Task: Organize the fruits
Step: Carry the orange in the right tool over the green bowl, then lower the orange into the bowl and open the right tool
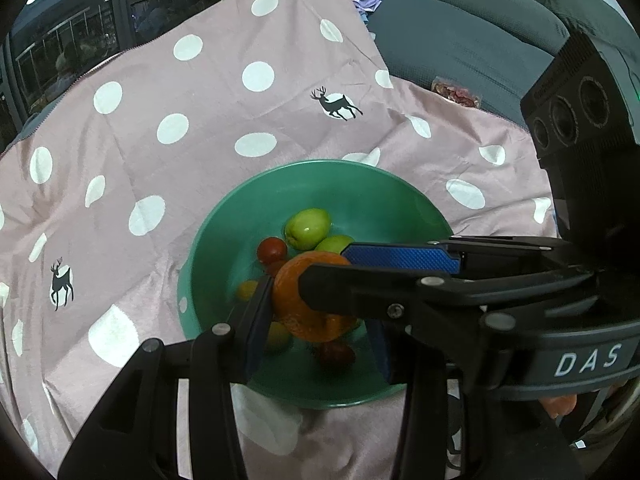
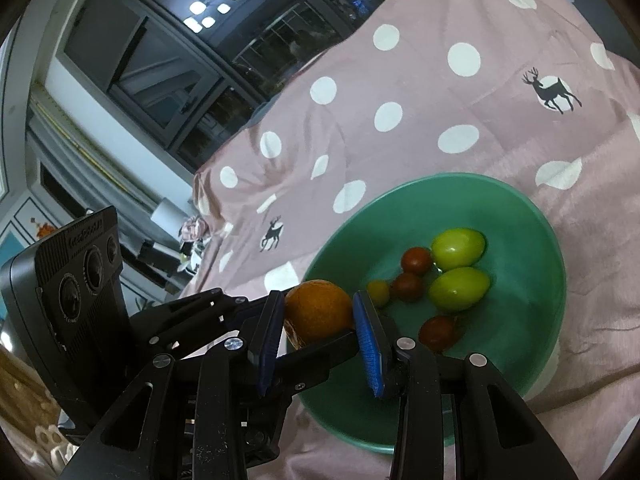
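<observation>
The orange (image 2: 318,312) hangs over the near-left rim of the green bowl (image 2: 440,178), not yet resting among the other fruit. The right gripper (image 2: 318,298) is clenched on it, both blue pads (image 2: 370,344) pressed to its sides. The left gripper (image 1: 320,320) brackets the same orange (image 1: 292,308). One of its pads touches the peel, but the other side is partly hidden, so I cannot tell whether it grips or merely surrounds.

Judging from this, the step is placing the orange into the bowl. It should go well if only one gripper carries the load and the other opens and backs away first, because the crossed fingers could knock each other. The orange should be lowered towards the bare floor on the bowl's left side. That keeps it off the two green fruits (image 2: 458,246) and the small red tomatoes (image 2: 416,260), which would roll or bruise. It should be let go only once it is low in the bowl.

The bowl sits on a pink cloth (image 2: 400,80) with white dots and deer prints, rumpled and seemingly soft, so pressing on the rim might tip it. A grey sofa (image 1: 460,40) lies past the cloth's far edge. Dark glass panes (image 2: 160,80) reflect a ceiling light.
</observation>
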The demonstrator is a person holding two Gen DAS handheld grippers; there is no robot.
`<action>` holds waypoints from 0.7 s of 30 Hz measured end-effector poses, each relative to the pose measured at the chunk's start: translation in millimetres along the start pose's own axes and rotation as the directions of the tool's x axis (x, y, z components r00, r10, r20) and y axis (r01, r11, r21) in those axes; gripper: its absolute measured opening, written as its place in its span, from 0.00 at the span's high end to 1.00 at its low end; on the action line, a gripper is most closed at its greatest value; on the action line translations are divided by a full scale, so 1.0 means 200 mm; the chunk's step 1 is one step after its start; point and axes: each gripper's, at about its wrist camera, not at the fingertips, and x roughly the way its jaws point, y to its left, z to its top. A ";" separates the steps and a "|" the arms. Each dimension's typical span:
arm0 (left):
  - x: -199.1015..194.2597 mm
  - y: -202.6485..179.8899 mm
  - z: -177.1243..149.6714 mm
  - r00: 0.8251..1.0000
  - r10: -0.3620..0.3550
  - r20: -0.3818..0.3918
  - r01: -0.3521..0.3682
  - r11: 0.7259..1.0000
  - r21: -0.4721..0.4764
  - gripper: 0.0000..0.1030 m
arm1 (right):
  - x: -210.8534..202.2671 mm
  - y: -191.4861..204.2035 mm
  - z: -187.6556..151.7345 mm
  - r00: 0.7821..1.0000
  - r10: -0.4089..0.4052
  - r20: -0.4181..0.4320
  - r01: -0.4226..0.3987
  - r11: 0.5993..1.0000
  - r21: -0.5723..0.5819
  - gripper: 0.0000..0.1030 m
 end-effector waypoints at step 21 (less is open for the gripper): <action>0.11 0.03 0.01 0.999 -0.034 -0.038 0.034 0.999 -0.015 0.58 | 0.06 -0.07 0.00 0.998 -0.044 -0.038 0.044 0.999 0.015 0.63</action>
